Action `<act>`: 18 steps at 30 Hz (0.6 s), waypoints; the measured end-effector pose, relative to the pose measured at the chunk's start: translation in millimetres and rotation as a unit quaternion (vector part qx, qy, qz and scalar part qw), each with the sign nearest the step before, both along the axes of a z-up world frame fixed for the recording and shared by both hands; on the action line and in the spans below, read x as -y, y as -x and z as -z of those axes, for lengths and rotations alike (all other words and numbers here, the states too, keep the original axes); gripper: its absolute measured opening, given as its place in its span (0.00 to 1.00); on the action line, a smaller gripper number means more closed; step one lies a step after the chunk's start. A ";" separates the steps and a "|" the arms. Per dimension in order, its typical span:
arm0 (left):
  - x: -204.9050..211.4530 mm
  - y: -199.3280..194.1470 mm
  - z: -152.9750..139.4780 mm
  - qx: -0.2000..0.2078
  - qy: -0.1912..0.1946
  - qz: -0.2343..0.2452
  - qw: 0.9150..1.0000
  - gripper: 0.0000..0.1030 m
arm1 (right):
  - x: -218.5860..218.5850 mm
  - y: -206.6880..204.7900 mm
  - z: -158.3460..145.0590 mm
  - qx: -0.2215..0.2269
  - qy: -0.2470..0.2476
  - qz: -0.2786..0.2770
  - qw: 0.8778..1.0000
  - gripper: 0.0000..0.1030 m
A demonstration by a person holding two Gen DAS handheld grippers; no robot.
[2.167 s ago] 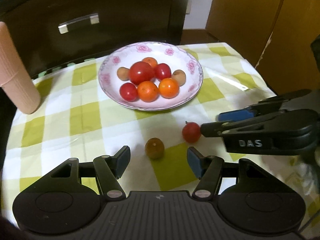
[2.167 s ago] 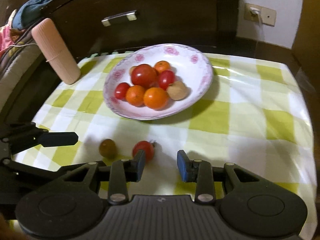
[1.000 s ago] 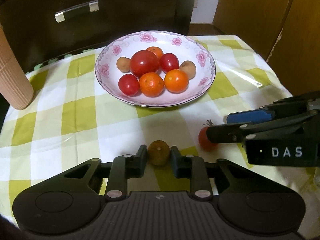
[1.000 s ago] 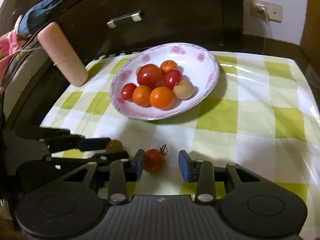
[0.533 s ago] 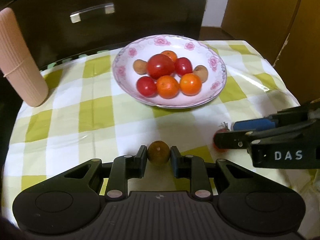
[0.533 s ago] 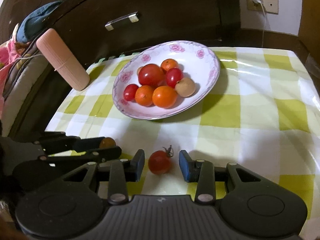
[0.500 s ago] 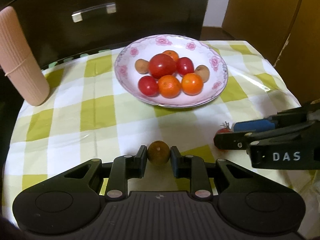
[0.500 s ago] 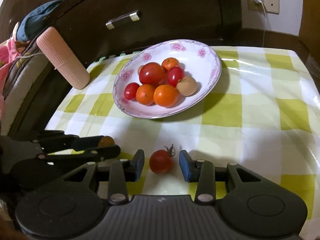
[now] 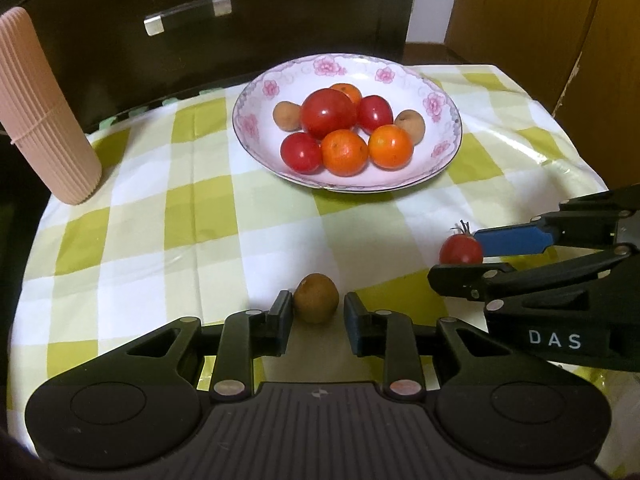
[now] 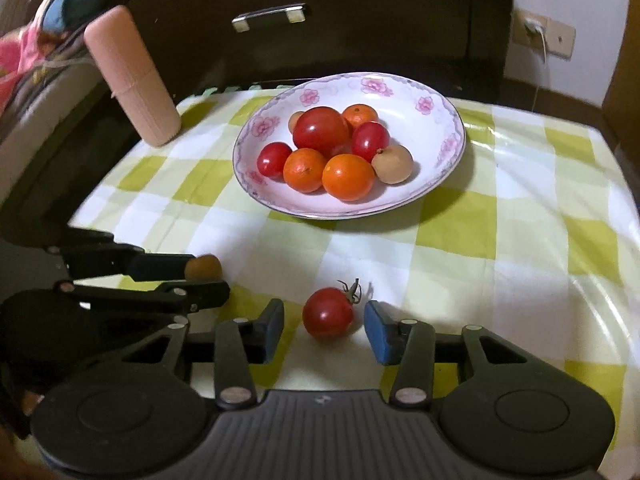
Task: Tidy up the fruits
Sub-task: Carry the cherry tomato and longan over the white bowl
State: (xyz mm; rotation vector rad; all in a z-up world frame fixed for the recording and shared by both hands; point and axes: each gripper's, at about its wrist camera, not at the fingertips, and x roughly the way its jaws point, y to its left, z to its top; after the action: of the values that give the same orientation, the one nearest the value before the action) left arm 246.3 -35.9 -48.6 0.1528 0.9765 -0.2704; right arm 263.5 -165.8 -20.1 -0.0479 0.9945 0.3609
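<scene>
Right now your left gripper [image 9: 316, 314] has its jaws a little apart around the brown fruit [image 9: 315, 298]; they have just been opening, and a sliver of gap shows on each side, so the pads [image 9: 285, 312] no longer press it. The fruit sits on the cloth [image 9: 140, 216], squarely between the pads.

Your right gripper [image 10: 324, 330] also stands with jaws apart, having just widened, and the tomato [image 10: 328, 312] lies between them, touching neither pad, slightly nearer the left one. Its stem points up and away from you toward the bowl [image 10: 448, 120].

That is the relation your next move likely turns on: each fruit is centred in its own jaws, and the bowl lies straight ahead of both, well apart from the two strays. Your left hand looks a touch nearer the bowl's near rim.

The brown fruit is small, roundish and dull-skinned, probably firm. The tomato is glossy, smooth and round, so it could roll or squirt out under an off-centre squeeze. The bowl is glazed, shallow and flower-rimmed, already heaped with tomatoes and oranges; the checked cloth has a slick plastic sheen.
</scene>
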 end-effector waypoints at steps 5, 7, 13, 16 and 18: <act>-0.9 -2.5 -0.1 0.003 0.000 -0.005 1.000 0.37 | 1.8 -1.0 -0.1 0.001 -0.002 -0.002 1.000 0.28; -0.4 -1.7 0.0 0.002 -0.005 -0.001 1.000 0.31 | 1.6 -0.2 -0.8 0.003 -0.001 -0.004 1.000 0.27; 5.7 3.5 -4.1 0.003 -0.013 0.012 1.000 0.30 | 0.5 1.8 -4.6 0.010 -0.003 -0.011 1.000 0.27; 3.2 2.3 -9.4 0.005 0.008 0.009 1.000 0.30 | 0.7 2.0 -8.7 0.014 -0.007 -0.011 1.000 0.27; 1.4 1.6 -14.9 0.010 0.020 0.005 1.000 0.30 | 1.4 1.5 -12.0 0.017 -0.011 -0.010 1.000 0.27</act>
State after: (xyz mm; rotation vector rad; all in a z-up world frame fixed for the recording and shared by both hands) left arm 244.8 -37.3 -33.7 0.1242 0.9500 -0.2968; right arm 262.0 -167.1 -8.1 -0.0435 0.9563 0.3891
